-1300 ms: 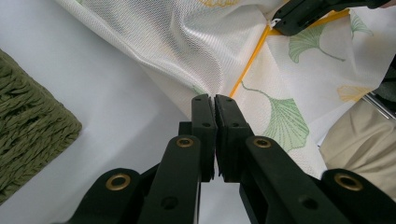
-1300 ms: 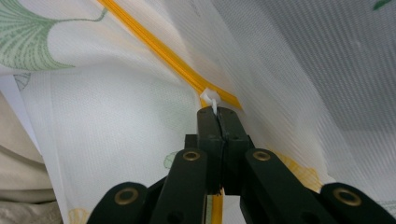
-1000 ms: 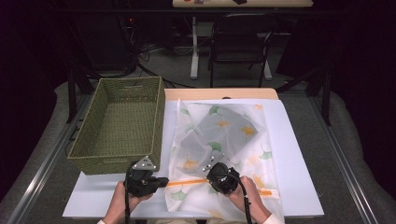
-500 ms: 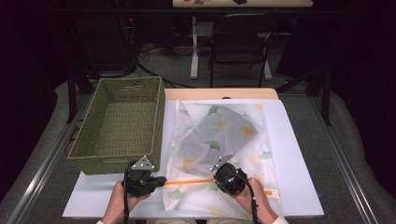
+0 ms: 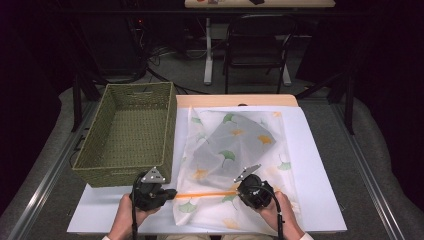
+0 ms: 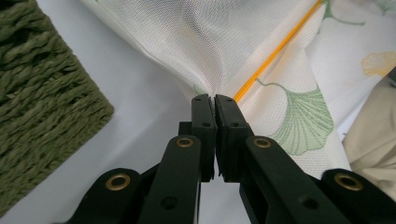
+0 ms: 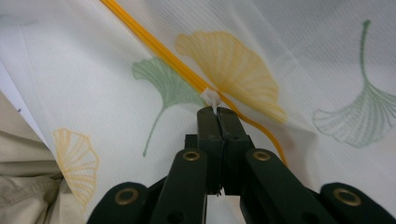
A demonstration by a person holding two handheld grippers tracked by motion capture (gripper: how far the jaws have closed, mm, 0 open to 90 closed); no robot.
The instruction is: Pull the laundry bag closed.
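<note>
The zipper pull [image 7: 211, 98] has travelled rightward along the orange zipper [image 5: 207, 193]. The mesh bag [image 5: 235, 150], limp and light, lies on the surface [image 5: 320, 190]; left claw [image 6: 214, 99] clamps its corner, right claw [image 7: 217, 111] the pull.

— What sits left of the white sheet?
— A green woven basket [image 5: 127, 135], standing upright on the table [image 5: 235, 100], its near wall touching the white mat [image 5: 320, 165].
— And beyond the table?
— A black chair [image 5: 257, 50] on the grey floor [image 5: 190, 75], with dark cables [image 5: 150, 70] trailing left of it, and a second table [image 5: 260, 4] along the top edge.
</note>
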